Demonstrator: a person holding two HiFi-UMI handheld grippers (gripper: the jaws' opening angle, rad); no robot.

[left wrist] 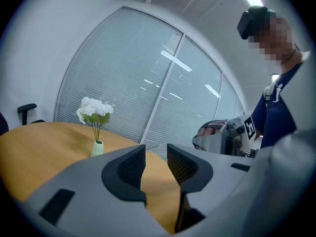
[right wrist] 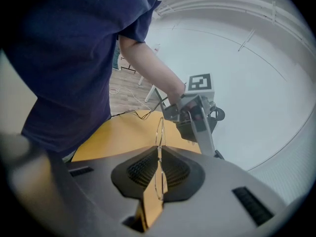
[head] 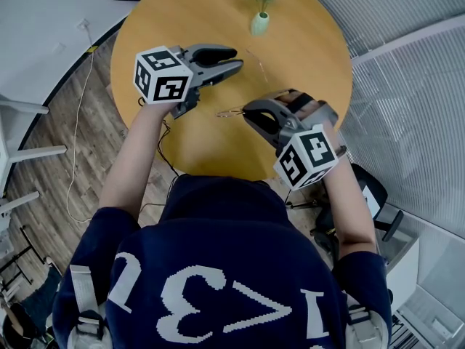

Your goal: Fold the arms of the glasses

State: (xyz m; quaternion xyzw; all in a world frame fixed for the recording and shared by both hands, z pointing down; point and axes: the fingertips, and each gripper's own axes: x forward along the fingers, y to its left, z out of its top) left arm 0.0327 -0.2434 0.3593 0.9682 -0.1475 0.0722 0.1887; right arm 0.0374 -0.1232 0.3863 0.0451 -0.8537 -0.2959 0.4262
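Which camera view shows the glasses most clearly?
The right gripper view: the glasses stand close up, clamped edge-on between the jaws. The head view shows them only as a faint wire at the right gripper. The left gripper view does not show them clearly.

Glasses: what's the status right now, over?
Right gripper shut on glasses, over the table. Left gripper open, empty. Arms too thin to read. Flower vase far off, nothing in the way.
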